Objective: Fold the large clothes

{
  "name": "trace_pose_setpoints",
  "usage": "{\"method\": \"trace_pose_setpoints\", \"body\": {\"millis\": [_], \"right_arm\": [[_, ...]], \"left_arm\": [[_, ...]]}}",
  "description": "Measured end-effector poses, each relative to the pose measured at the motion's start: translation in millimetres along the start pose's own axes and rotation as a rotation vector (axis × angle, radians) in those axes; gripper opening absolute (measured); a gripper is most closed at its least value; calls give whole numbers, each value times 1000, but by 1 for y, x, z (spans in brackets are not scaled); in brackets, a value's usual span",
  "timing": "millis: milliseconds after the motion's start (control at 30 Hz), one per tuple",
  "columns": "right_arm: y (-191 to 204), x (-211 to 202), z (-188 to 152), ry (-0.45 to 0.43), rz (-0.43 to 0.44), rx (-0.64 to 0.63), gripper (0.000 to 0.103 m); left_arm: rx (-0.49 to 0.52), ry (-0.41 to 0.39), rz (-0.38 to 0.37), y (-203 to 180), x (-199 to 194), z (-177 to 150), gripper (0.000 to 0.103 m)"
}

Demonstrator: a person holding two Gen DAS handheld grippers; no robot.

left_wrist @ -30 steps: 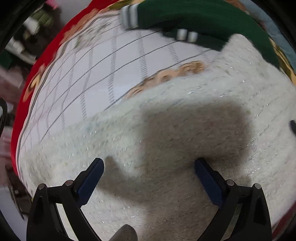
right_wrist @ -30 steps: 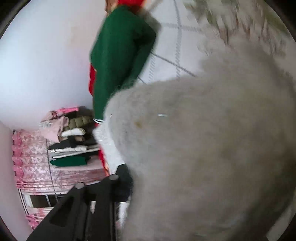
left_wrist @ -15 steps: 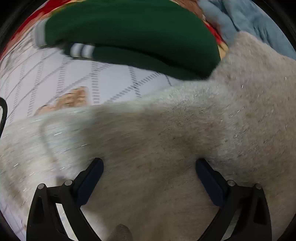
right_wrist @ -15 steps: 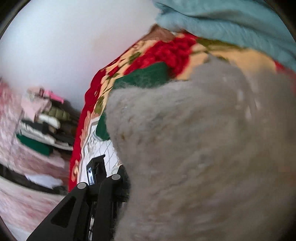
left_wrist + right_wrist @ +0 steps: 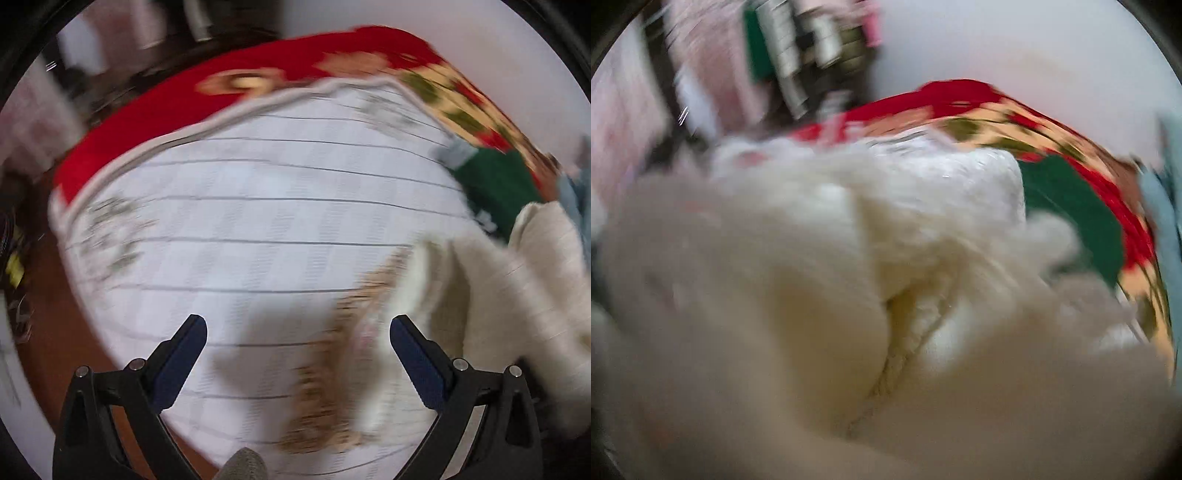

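Cream knitwear, a thick fuzzy sweater (image 5: pixel 517 295), lies at the right side of the left wrist view, bunched in soft folds on the white quilted cover (image 5: pixel 258 221) of the bed. Its visible mass runs from the near right edge toward the far right, so its long axis seems to go away from the camera and not across it. This I judge only, because the picture is blurred.

In the right wrist view the same sweater (image 5: pixel 849 295) fills almost the whole picture, very close to the lens, with a deep crease in the middle. The fingers of the right claw are hidden by the wool, so I cannot tell if it is pinching the cloth or not. It is clearly the nearer one to the garment.

The left claw (image 5: pixel 298 332) hangs over the bare cover with its jaws spread wide and nothing between them. The sweater is to its right, just beside the right finger. For the next fold, I think the left claw must go to the right to find an edge of the knit.

Farther out, a green garment (image 5: pixel 495 192) lies beyond the sweater at the far right. A red flowered blanket (image 5: pixel 221 107) borders the cover on the far side, and a pale blue cloth (image 5: pixel 1160 206) shows at the right edge.
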State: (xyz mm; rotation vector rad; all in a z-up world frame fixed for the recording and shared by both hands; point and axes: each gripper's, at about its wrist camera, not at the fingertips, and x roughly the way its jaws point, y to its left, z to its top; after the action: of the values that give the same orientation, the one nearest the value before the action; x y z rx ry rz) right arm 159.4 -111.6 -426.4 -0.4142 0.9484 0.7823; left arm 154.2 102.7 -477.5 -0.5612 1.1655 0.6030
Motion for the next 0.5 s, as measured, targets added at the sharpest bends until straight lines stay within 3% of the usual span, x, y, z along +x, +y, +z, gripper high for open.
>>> {"method": "trace_pose_setpoints", "body": {"millis": [200,300,400,500], "right_arm": [[96,61,-39,101,14,-159,23],[106,84,-56,147,18,-190,26],[107,78,-55,126,78,-209,58],[86,55,-41,135,204,-135,61]], "left_arm": [[-96,-4,58,44,2,-11,101],[-79,-28,73,39,-4,-4,101],[-54,-56,50,34,-18,5,101],[-28,-85,-7,23,-35,17,101]]}}
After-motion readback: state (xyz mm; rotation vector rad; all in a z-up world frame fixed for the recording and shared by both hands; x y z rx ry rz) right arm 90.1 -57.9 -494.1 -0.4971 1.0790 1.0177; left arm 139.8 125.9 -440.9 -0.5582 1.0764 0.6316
